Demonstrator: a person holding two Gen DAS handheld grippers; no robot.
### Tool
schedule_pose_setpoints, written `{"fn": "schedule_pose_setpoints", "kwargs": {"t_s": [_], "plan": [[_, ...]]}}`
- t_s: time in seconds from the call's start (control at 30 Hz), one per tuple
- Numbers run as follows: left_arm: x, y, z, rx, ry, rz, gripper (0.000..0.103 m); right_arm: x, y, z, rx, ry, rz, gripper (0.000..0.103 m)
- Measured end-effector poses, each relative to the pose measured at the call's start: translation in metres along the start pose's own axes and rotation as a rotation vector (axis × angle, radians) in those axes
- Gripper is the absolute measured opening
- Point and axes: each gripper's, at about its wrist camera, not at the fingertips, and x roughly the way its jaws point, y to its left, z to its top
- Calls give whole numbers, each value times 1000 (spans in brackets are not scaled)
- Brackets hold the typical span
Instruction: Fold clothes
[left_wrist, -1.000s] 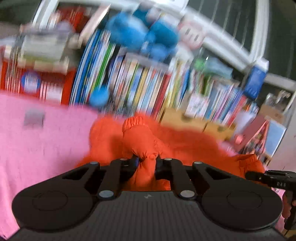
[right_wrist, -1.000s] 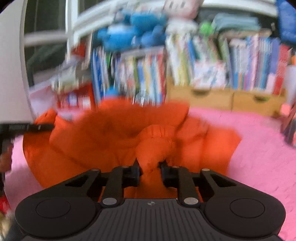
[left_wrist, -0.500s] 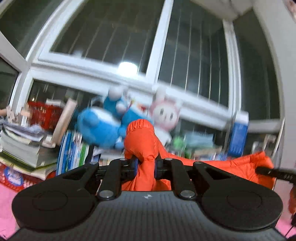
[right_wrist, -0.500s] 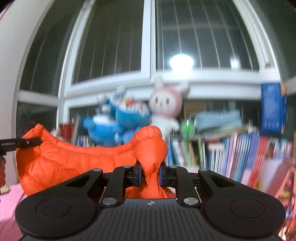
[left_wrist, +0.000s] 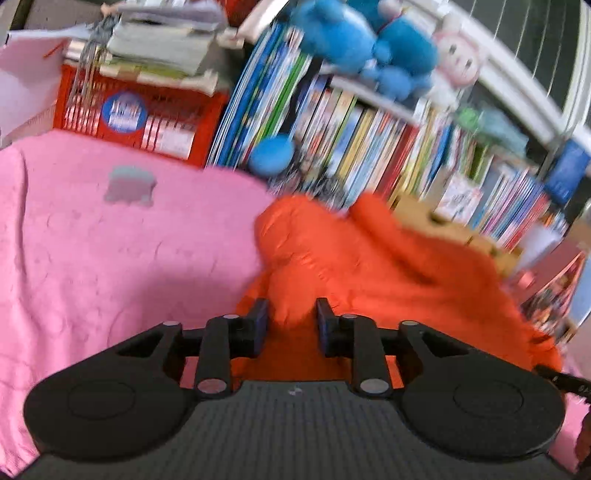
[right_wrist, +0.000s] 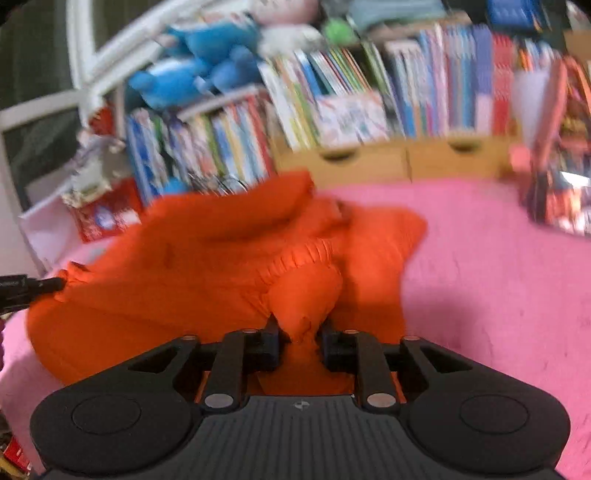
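- The orange jacket (right_wrist: 207, 273) looks like a smooth synthetic cloth with a slight sheen, puffy and creased, gathered at its elastic cuff.
- The pink cover (left_wrist: 92, 251) on the worktop is matt cloth, soft, with a faint crinkled texture.
- Each hand-held gripper, left (left_wrist: 291, 325) and right (right_wrist: 299, 341), is matt black plastic with a ribbed top and small metal pins.
- The drawers (right_wrist: 406, 162) look like pale wood.
- The blue toys (left_wrist: 354, 33) look plush.
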Motion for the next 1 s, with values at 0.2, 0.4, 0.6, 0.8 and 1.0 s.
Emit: {"fn": "schedule_pose_setpoints", "kwargs": {"t_s": [0.2, 0.4, 0.6, 0.8, 1.0], "plan": [[-14, 1, 2, -10, -34, -36, 28, 2, -2, -21, 41, 45, -19, 26], [-56, 3, 23, -59, -192, -240, 23, -20, 3, -14, 45, -37, 26, 20], [-51, -7, 28, 80, -194, -183, 84, -23, 12, -2, -71, -60, 3, 65], [5, 0, 14, 185, -25, -119, 86, 24, -14, -10, -53, 63, 27, 93], [25, -7, 4, 222, 11, -135, 22, 66, -18, -29, -16, 182, 58, 55]]}}
